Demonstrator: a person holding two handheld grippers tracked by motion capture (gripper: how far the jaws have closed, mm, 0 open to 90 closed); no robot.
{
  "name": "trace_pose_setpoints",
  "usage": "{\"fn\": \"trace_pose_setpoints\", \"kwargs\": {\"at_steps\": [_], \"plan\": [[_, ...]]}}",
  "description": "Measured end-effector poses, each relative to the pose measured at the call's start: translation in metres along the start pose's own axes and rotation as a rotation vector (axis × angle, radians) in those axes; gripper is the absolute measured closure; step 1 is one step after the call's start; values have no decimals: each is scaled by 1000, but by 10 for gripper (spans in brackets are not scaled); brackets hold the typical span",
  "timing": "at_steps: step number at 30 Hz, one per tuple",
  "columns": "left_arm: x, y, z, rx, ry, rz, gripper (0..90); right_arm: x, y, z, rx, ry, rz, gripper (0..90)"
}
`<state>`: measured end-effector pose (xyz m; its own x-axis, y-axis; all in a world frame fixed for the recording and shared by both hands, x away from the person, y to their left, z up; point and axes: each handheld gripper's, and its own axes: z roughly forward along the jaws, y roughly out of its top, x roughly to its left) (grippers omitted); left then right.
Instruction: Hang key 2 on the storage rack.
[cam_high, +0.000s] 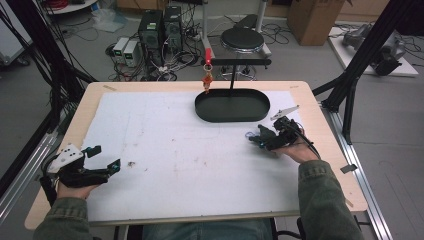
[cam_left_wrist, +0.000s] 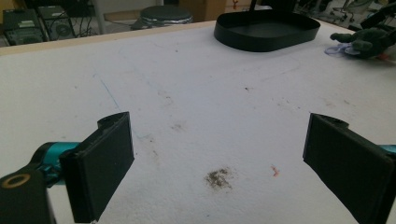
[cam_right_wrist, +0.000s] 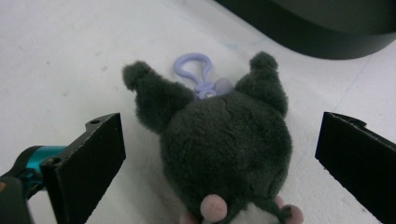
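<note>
A dark grey plush toy (cam_right_wrist: 224, 140) with two ears, pink feet and a lilac clip loop (cam_right_wrist: 194, 70) lies on the white mat. My right gripper (cam_right_wrist: 217, 154) is open, one jaw on each side of the plush with a gap on both sides. From above, that gripper (cam_high: 265, 139) sits at the right of the mat, just in front of the black oval tray (cam_high: 225, 119). My left gripper (cam_high: 106, 156) rests open at the mat's near left, nothing between its jaws. In its own view the left gripper (cam_left_wrist: 215, 144) frames bare, stained mat, with the plush (cam_left_wrist: 362, 42) far off at the right.
A thin black stand (cam_high: 231, 80) rises from the tray and carries a crossbar (cam_high: 240, 61); a small orange charm (cam_high: 207, 82) hangs from its left end. The tray's wall (cam_right_wrist: 317, 32) stands just beyond the plush. Stool, computers and cables are on the floor behind the table.
</note>
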<state>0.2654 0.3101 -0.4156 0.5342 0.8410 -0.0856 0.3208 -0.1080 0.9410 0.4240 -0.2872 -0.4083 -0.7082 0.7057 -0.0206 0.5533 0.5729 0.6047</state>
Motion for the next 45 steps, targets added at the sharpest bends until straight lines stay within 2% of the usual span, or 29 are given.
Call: {"fn": "trace_pose_setpoints", "kwargs": {"at_steps": [5, 10, 13, 15, 16, 17, 18, 19, 20, 21, 24, 29, 33, 38, 45], "plan": [[0, 0, 0, 2, -4, 1, 90, -3, 3, 7, 95, -13, -23, 5], [0, 0, 0, 3, -5, 0, 90, -1, 7, 16, 199, -7, -56, 5], [-1, 0, 0, 1, -4, 0, 90, 0, 8, 20, 224, 1, -63, 6], [-1, 0, 0, 0, -4, 0, 90, -1, 8, 22, 250, 15, -69, 46], [-1, 0, 0, 1, -4, 0, 90, -1, 7, 23, 265, 4, -73, 50], [-1, 0, 0, 2, -5, -1, 90, -1, 7, 24, 280, -9, -79, 92], [-1, 0, 0, 2, -6, 0, 90, -2, 7, 24, 297, -17, -88, 175], [-1, 0, 0, 1, -6, 1, 90, -3, 7, 22, 290, 24, -69, 255], [-1, 0, 0, 2, -6, 1, 90, -4, 8, 20, 280, 33, -74, 311], [-1, 0, 0, 1, -7, 0, 90, -4, 9, 18, 276, 20, -87, 341], [-1, 0, 0, 0, -7, 0, 90, -5, 9, 17, 276, 25, -65, 388], [-2, 0, 1, 2, -11, 2, 90, -5, 10, 12, 250, 13, -66, 403], [-2, 1, 2, 1, -12, 2, 90, -6, 13, 6, 202, 18, -41, 406], [-3, 1, 2, 3, -14, 4, 90, -8, 18, -3, 170, 14, 3, 406], [-4, 1, 3, 7, -16, 9, 90, -8, 29, -9, 147, 2, 18, 406]]}}
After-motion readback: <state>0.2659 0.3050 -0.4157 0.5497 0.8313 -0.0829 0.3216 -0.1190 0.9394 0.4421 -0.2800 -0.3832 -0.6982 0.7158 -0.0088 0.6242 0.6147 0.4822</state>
